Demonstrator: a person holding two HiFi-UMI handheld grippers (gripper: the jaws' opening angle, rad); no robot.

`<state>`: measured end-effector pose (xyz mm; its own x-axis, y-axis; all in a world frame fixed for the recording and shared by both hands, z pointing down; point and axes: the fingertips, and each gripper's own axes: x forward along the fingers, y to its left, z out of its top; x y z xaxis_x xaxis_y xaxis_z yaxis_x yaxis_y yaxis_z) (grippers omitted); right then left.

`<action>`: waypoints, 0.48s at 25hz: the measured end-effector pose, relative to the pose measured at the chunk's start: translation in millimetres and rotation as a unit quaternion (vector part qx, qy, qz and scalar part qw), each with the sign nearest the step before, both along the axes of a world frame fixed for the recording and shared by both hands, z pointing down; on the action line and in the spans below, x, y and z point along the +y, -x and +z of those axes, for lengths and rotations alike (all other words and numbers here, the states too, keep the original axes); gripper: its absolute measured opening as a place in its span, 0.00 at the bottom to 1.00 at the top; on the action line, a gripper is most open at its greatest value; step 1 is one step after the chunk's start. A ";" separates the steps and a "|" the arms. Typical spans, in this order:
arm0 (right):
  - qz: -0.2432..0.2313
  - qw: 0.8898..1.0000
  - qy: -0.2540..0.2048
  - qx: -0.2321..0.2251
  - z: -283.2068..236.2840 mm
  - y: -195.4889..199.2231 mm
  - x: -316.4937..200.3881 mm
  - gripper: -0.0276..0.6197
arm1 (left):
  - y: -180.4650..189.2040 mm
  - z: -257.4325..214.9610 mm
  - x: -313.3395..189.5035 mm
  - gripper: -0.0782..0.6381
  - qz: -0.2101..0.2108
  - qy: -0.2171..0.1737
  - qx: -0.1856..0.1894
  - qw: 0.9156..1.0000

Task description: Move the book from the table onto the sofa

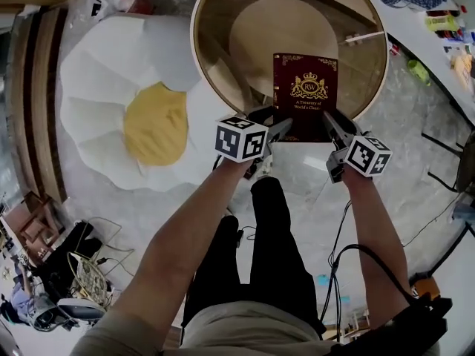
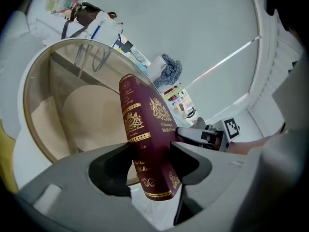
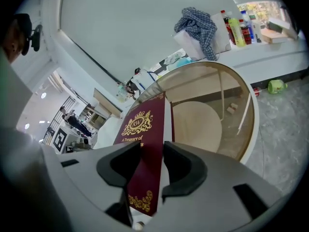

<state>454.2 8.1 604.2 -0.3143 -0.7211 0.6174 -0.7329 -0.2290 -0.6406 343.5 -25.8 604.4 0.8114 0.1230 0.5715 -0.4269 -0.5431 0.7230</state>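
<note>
Book [image 1: 304, 99]: maroon, gilt crest, held tilted over the near rim of the table [image 1: 197, 50], lower end past the rim.
Left gripper [image 1: 286, 128]: at the near rim, clamped on the book's lower left corner.
Right gripper [image 1: 330, 121]: likewise, pinching the lower right edge.
Sofa [image 1: 111, 65]: white, petal-shaped, yellow centre, left of the table against its rim.

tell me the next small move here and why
Probably raise both grippers together a little, to lift the book clear of the table. The left gripper looks closed on its spine-side corner, the right gripper on the other near corner. That near end overhangs the rim while the rest lies over the glass.
</note>
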 end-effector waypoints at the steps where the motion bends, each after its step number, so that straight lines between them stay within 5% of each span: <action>1: -0.010 1.000 -0.004 0.001 -5.7 18.7 -5.6 0.29 | 19.3 -5.7 -3.5 0.45 -0.010 -0.004 0.002 1.000; 4: -0.045 0.999 -0.014 -0.001 -18.4 68.0 -22.3 0.29 | 70.5 -19.3 -13.2 0.45 -0.045 -0.017 0.003 0.999; 9: -0.100 0.994 -0.028 -0.015 -23.0 98.6 -32.0 0.28 | 103.1 -27.4 -11.6 0.45 -0.101 -0.035 -0.005 0.994; 12: -0.156 0.987 -0.034 -0.019 -28.1 165.4 -47.9 0.28 | 171.1 -30.8 -14.5 0.45 -0.155 -0.036 -0.011 0.987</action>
